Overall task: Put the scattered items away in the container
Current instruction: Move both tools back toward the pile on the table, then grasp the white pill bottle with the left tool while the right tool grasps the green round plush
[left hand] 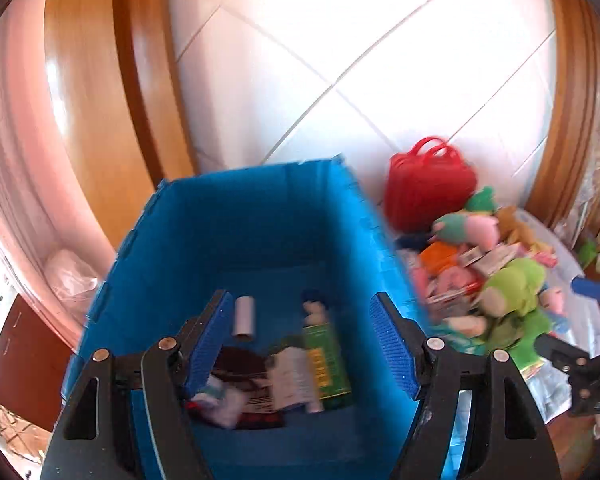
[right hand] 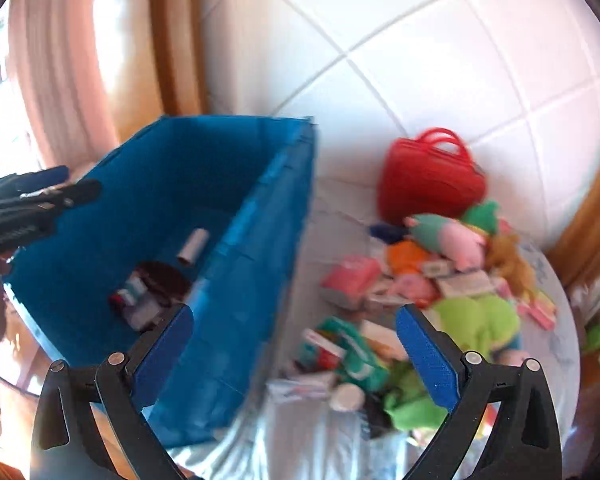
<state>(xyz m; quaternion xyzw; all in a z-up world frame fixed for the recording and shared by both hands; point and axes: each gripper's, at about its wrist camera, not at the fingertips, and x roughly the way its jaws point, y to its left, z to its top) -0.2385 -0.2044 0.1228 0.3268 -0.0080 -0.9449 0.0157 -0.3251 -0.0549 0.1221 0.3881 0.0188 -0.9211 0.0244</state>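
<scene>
A blue plastic crate [left hand: 260,216] [right hand: 236,264] stands on a table with a pale cloth. Inside it lie a white roll [left hand: 244,317] [right hand: 193,246], a green box [left hand: 325,360] and several packets. My left gripper [left hand: 303,344] hangs above the crate's inside, open, with nothing between its blue pads. My right gripper [right hand: 294,354] is also open and empty, over the crate's right wall and the pile beside it. That pile holds a red handbag [left hand: 429,184] [right hand: 429,178], a pink plush pig [left hand: 469,228] [right hand: 449,242], a green plush toy [left hand: 511,292] [right hand: 477,322] and several small packets.
White wall tiles and wooden frames rise behind the table. The right gripper's tip shows at the left wrist view's right edge [left hand: 567,364]; the left gripper shows at the right wrist view's left edge [right hand: 32,200]. More clutter [right hand: 599,332] sits at the far right.
</scene>
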